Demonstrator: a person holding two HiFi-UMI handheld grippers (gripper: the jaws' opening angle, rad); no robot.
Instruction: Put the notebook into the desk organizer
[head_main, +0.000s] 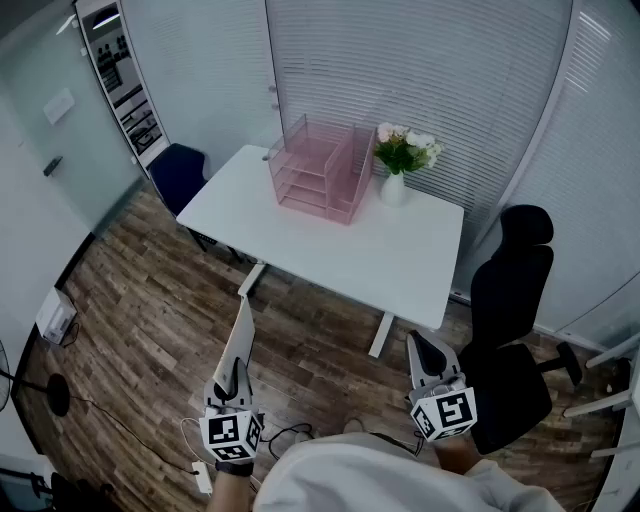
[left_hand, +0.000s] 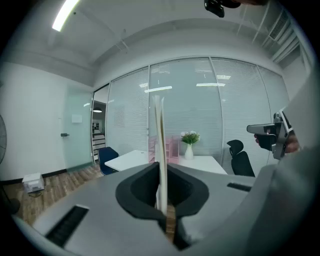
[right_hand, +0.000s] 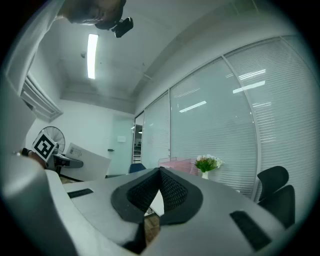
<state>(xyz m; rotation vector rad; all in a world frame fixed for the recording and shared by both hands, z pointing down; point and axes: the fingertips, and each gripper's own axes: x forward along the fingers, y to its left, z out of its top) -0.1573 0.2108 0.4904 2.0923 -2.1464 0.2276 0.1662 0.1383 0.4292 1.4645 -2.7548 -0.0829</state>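
Left gripper (left_hand: 162, 172) clamps the notebook (left_hand: 160, 130), edge-on in its view, broad in the head view; right gripper (right_hand: 160, 173) closed, empty.

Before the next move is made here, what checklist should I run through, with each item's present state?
1. Notebook gripped: ok. The left gripper is shut on it, and it stands edge-on between the jaws.
2. Right gripper free: ok. Its jaws are together with nothing between them.
3. Desk organizer within reach: not ok. It sits far back on the white table, while both grippers are over the floor.
4. Table in front of the organizer bare: ok.
5. Side clearance: not ok. The vase of flowers stands close beside the organizer.
6. Organizer tiers empty: cannot tell.
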